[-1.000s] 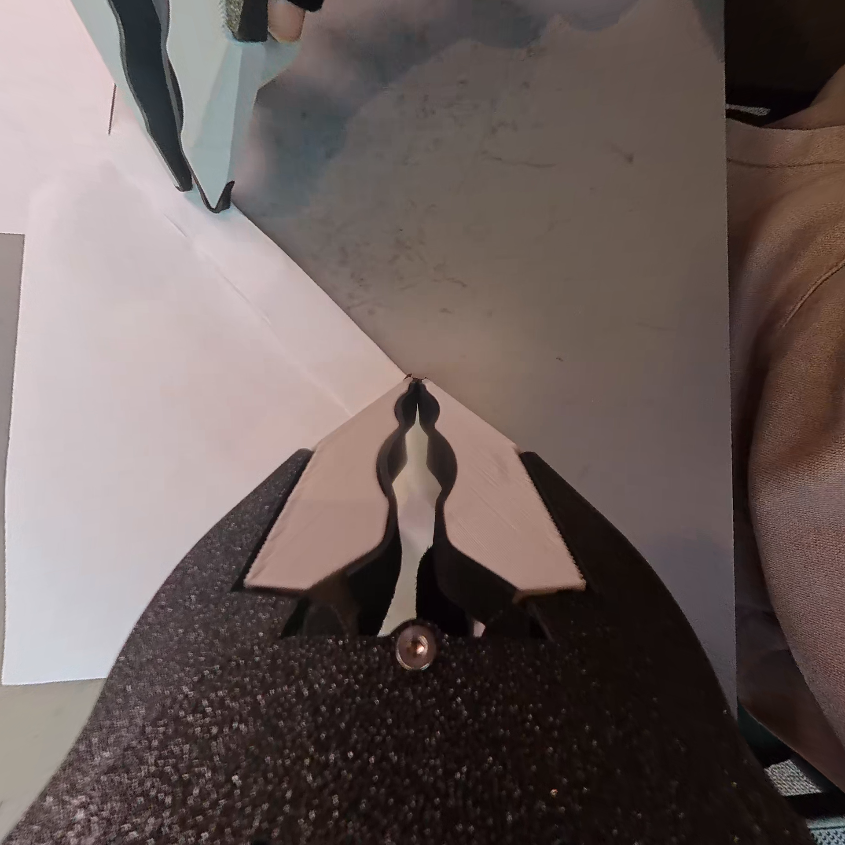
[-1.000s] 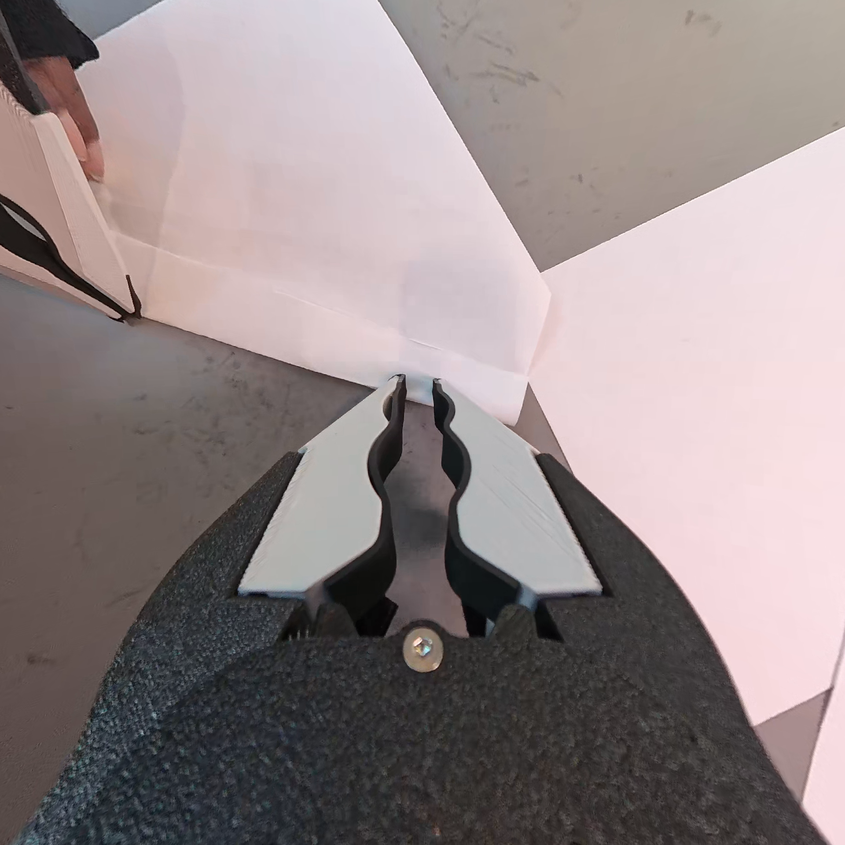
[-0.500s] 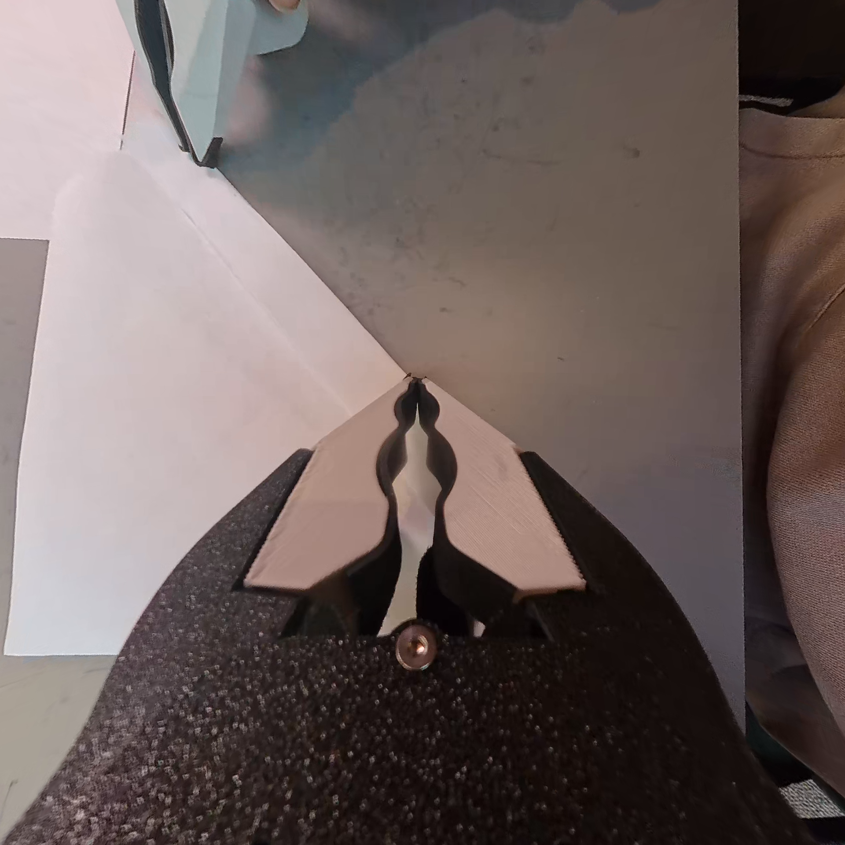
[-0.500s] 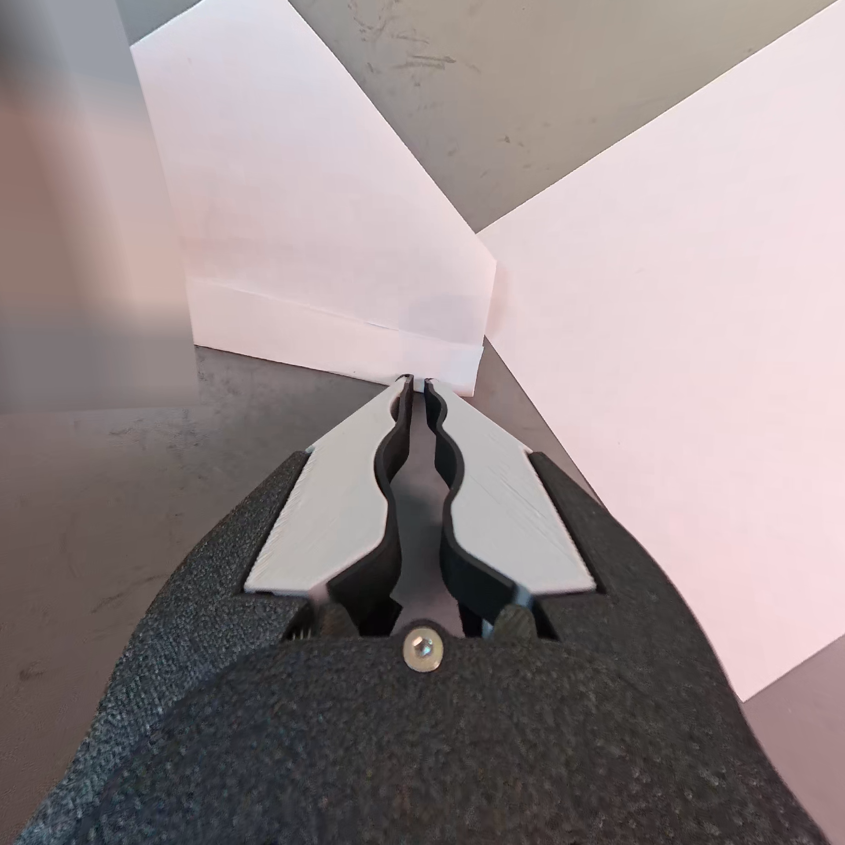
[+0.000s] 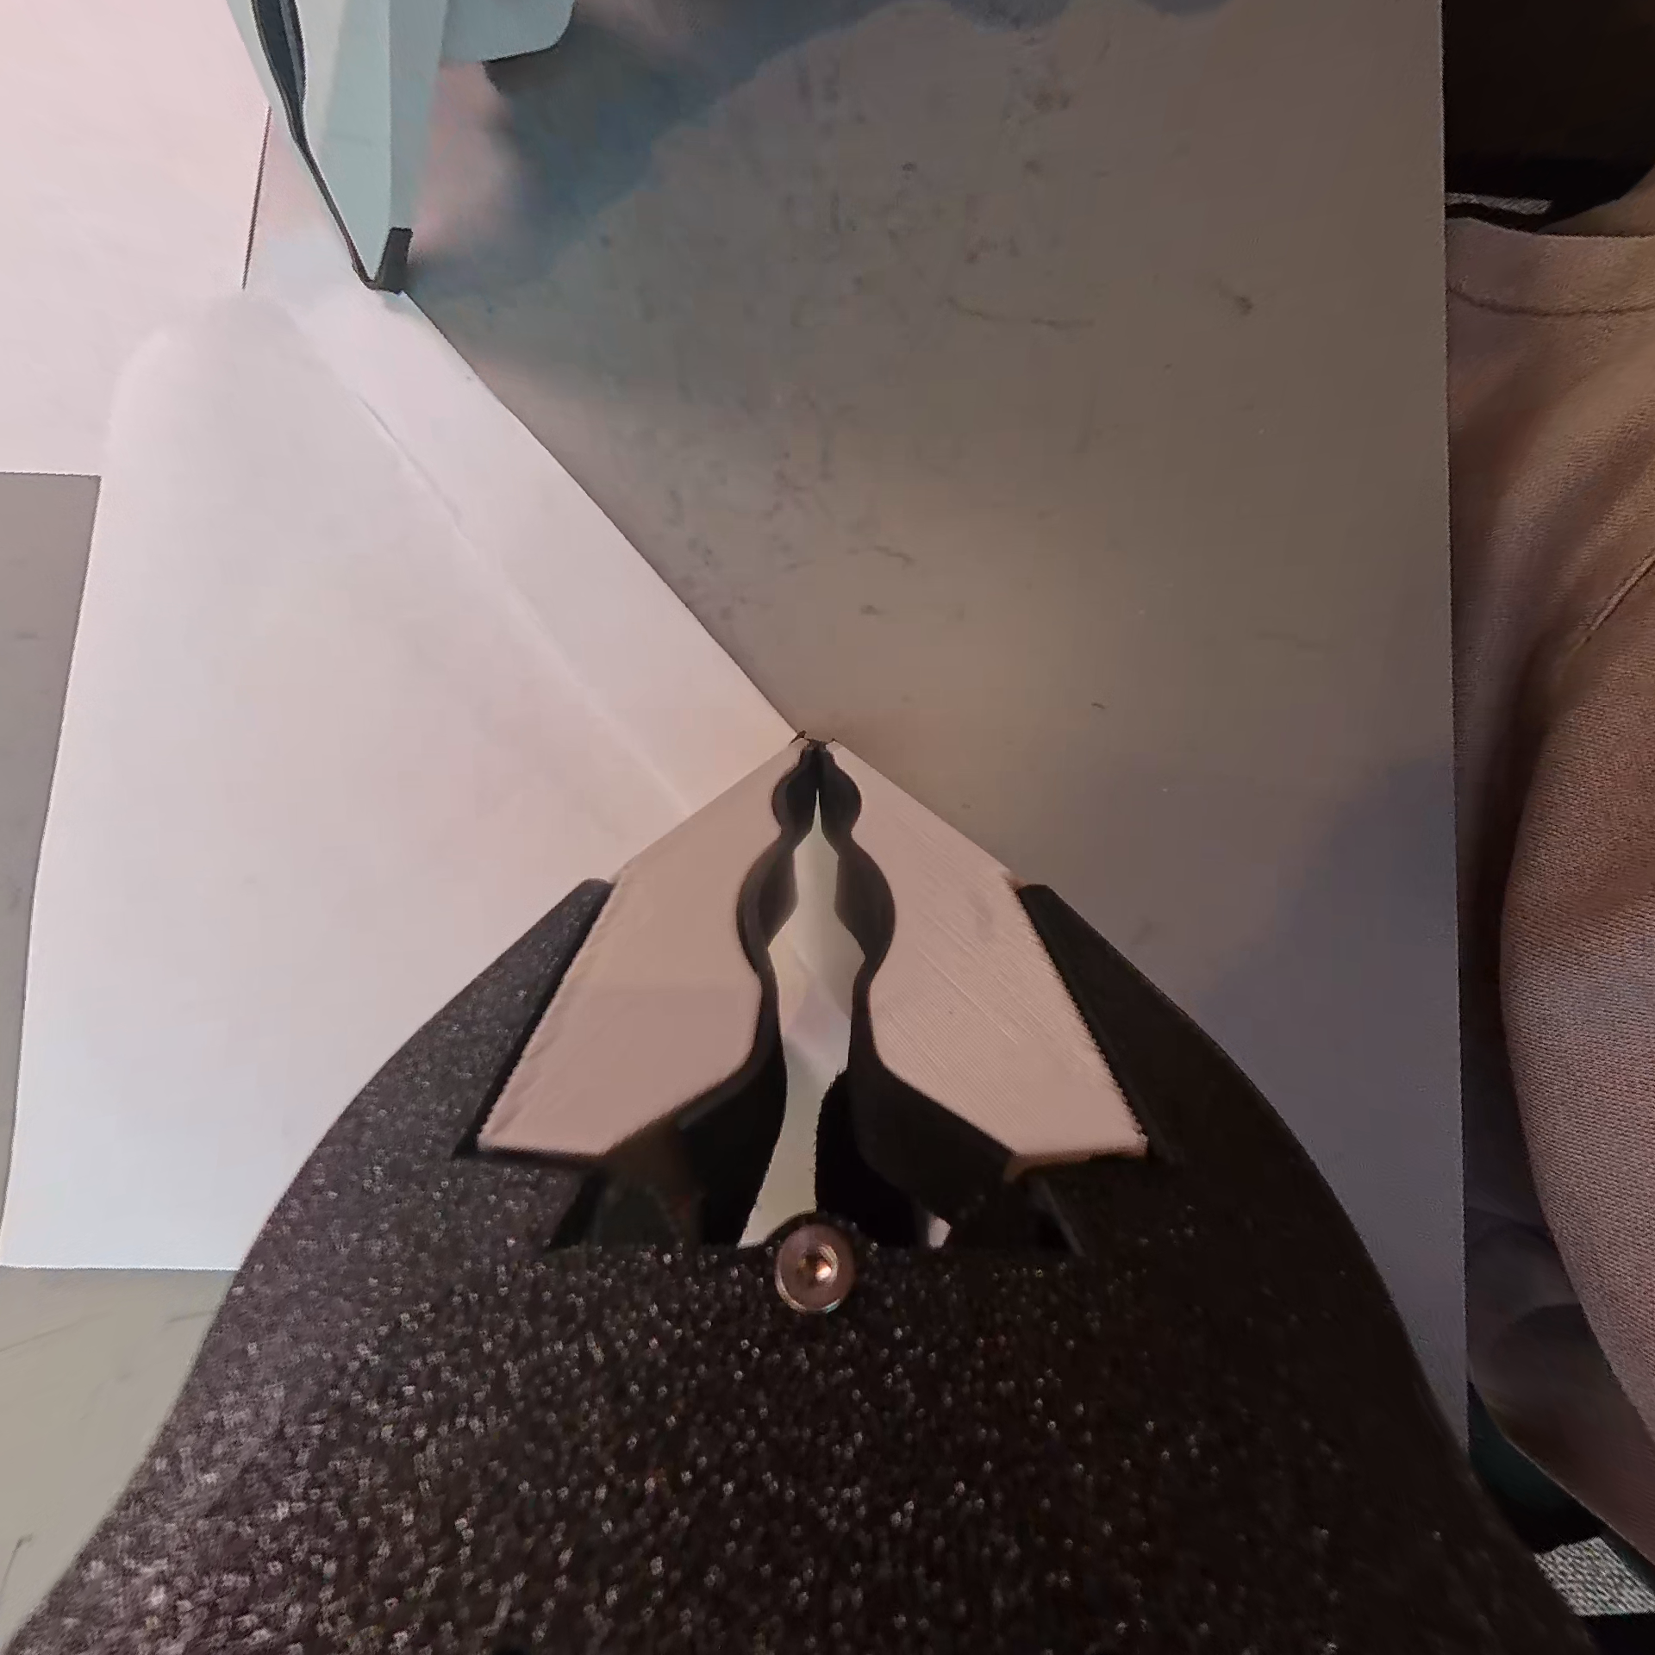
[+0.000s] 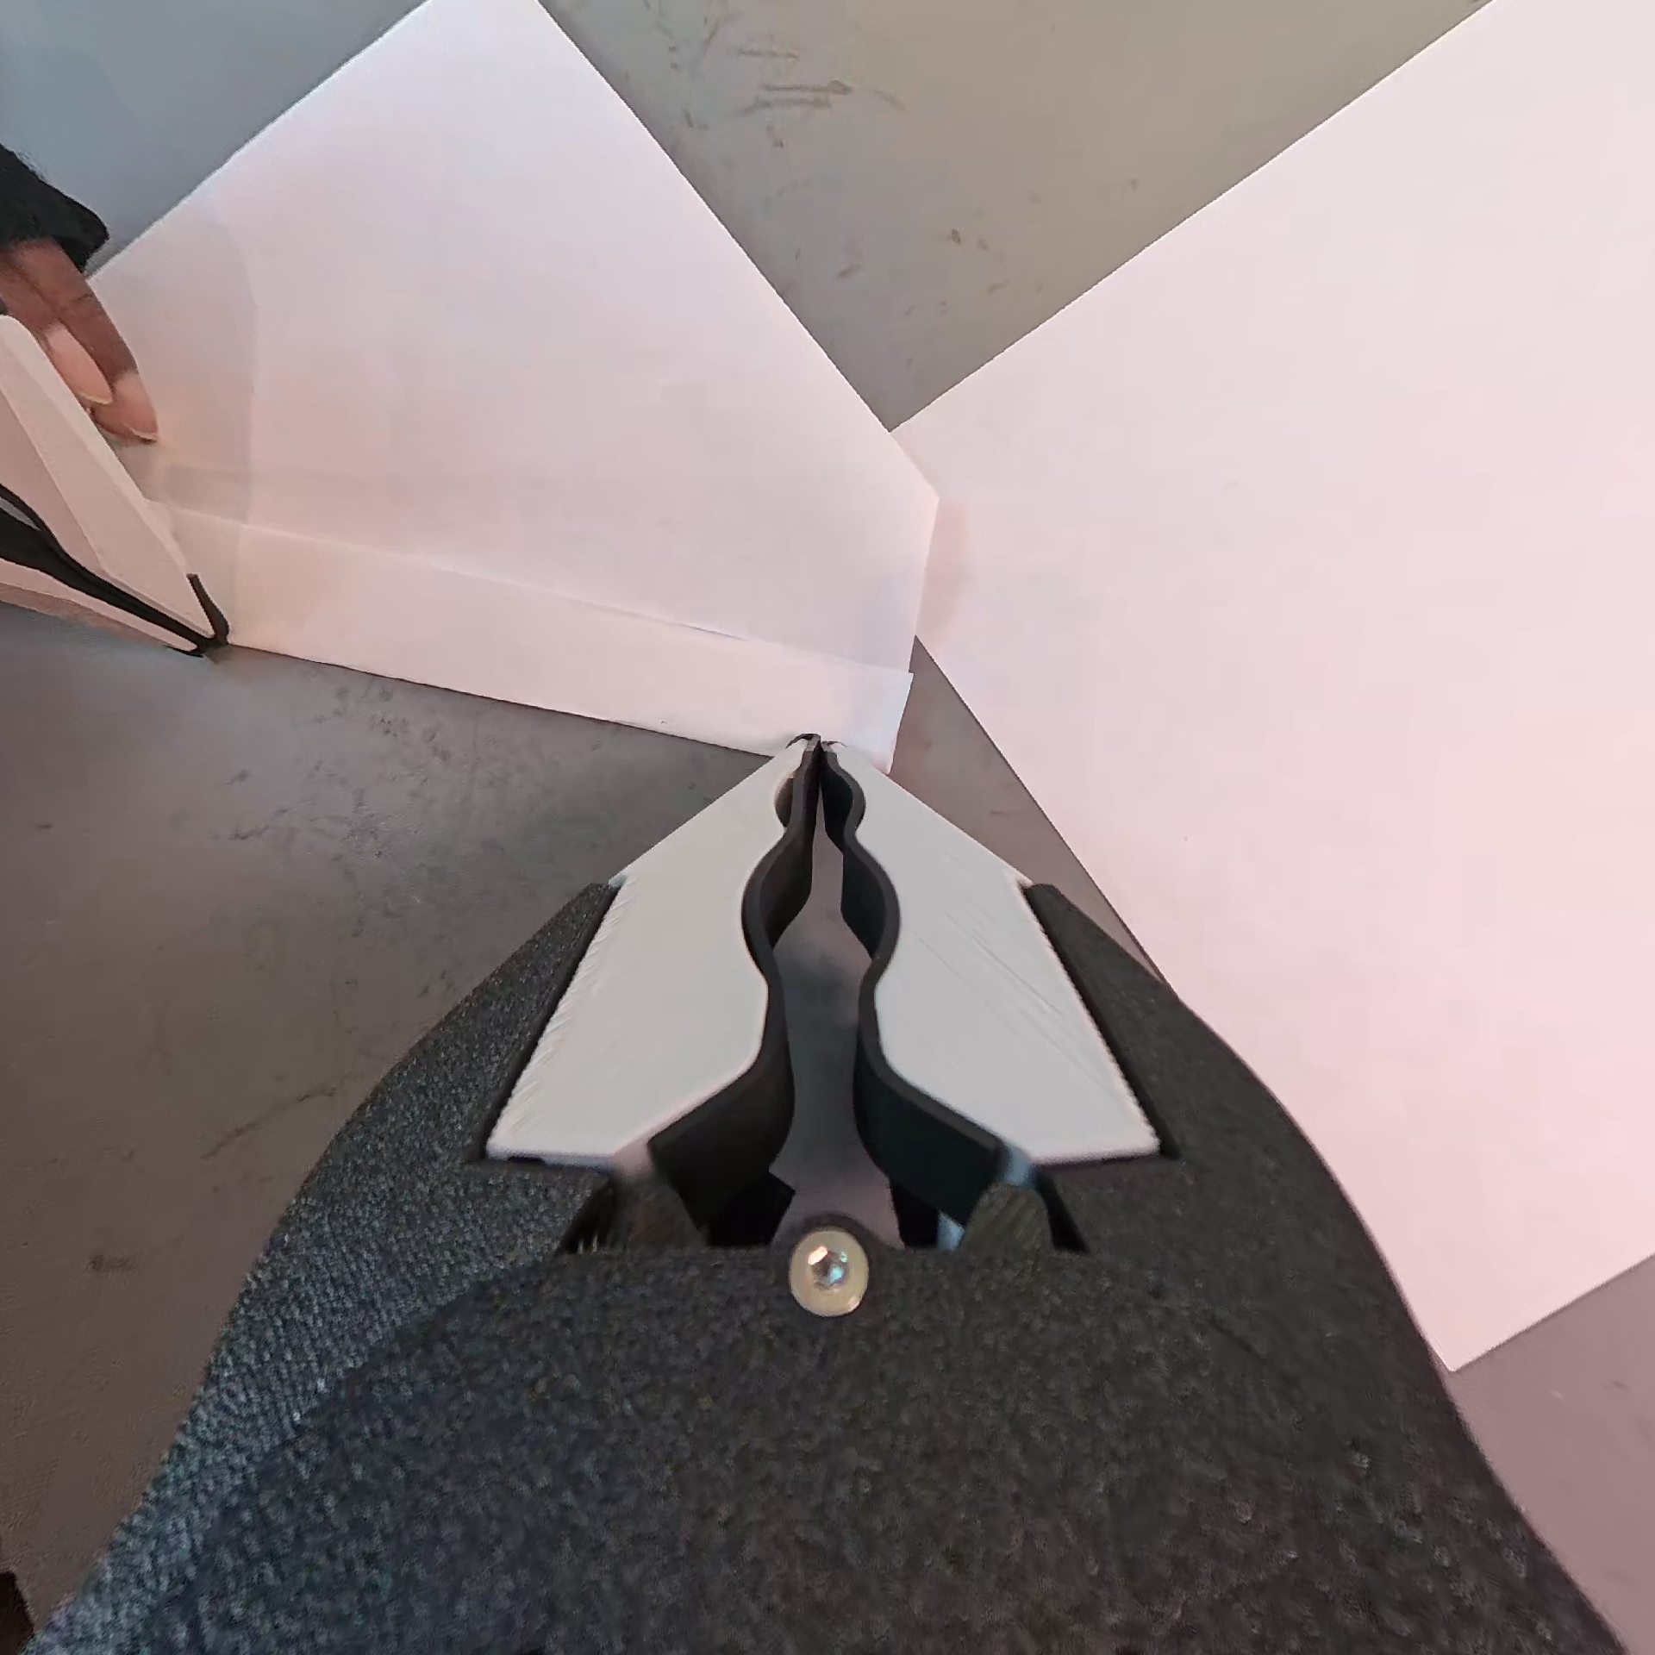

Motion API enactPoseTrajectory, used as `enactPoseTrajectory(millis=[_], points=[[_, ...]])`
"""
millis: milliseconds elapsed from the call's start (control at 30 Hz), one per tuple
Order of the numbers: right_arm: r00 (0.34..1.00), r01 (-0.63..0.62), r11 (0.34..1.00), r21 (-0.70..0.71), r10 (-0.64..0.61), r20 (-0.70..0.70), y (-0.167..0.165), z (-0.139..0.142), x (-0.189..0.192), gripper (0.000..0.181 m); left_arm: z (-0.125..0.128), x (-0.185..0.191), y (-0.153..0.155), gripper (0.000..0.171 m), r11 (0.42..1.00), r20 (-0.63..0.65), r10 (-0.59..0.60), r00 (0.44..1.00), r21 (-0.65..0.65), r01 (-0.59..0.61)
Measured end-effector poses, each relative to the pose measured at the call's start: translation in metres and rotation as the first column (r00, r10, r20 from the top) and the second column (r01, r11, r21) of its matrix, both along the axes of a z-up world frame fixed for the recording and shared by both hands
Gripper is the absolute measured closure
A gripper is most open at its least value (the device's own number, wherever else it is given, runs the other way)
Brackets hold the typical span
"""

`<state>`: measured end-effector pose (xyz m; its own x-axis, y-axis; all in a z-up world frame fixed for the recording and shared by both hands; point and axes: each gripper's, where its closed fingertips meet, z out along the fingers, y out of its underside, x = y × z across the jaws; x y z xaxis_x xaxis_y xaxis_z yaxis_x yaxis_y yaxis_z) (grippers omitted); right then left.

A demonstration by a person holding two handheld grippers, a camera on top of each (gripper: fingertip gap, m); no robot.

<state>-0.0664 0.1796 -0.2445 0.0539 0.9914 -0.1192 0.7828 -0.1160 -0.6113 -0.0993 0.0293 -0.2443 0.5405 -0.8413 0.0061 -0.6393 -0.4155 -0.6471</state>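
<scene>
Grey and scuffed, the tabletop carries a folded white sheet of paper with a narrow folded strip along its near edge. In the left wrist view, the left gripper has its jaws pressed together at the tips, and white paper shows in the gap behind them, so they appear to pinch the sheet at its corner. In the right wrist view, the right gripper has its jaws pressed together too, the tips just at the edge of the folded strip near its right end; whether paper lies between them cannot be told, since grey tabletop shows through the gap behind. A second white sheet lies flat to the right, close beside the first. At the far left of that view a person's fingers rest on the left gripper's pale finger. A beige garment lies beyond the tabletop edge in the left view.
</scene>
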Motion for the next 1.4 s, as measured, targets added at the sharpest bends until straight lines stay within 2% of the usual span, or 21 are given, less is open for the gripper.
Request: enactPoseTrajectory(millis=[467,633,733,833,967,1033,1100,1267,1400], points=[[0.998,0.057,0.998,0.024,-0.057,0.006,0.004,0.000,0.002,0.181,0.000,0.000,0.000,0.171,1.000,-0.005,-0.001,1.000,0.006,0.001],[0.995,0.076,0.994,0.075,-0.071,-0.065,0.001,0.011,0.006,0.181,0.000,0.000,0.000,0.171,1.000,0.000,-0.004,1.000,0.003,0.004],[0.985,0.081,0.993,0.089,-0.066,-0.161,-0.010,0.034,0.007,0.180,0.000,0.000,0.000,0.171,1.000,0.007,-0.005,1.000,0.001,0.005],[0.986,0.028,0.990,0.139,-0.004,-0.168,-0.035,0.042,0.004,0.180,0.000,0.000,0.001,0.171,1.000,0.011,-0.006,1.000,-0.002,0.006],[0.994,-0.037,0.991,0.131,0.050,-0.097,-0.069,0.025,-0.011,0.180,0.000,0.001,0.000,0.171,1.000,0.007,-0.011,1.000,0.001,0.011],[0.996,-0.044,0.991,0.125,0.054,-0.076,-0.073,0.017,-0.021,0.181,0.000,0.000,0.000,0.171,1.000,0.002,-0.013,1.000,0.007,0.013],[0.998,-0.058,0.989,0.139,0.057,0.015,-0.069,0.002,-0.019,0.181,0.000,0.000,0.000,0.171,1.000,0.004,-0.013,1.000,0.006,0.013],[0.999,-0.053,0.996,0.069,0.052,0.007,-0.056,0.001,-0.018,0.181,-0.001,0.000,0.000,0.171,1.000,0.000,-0.013,1.000,0.009,0.013],[1.000,0.022,0.999,0.038,-0.022,-0.001,-0.019,0.001,-0.008,0.181,-0.001,0.000,0.000,0.171,1.000,-0.002,-0.016,1.000,0.010,0.016]])
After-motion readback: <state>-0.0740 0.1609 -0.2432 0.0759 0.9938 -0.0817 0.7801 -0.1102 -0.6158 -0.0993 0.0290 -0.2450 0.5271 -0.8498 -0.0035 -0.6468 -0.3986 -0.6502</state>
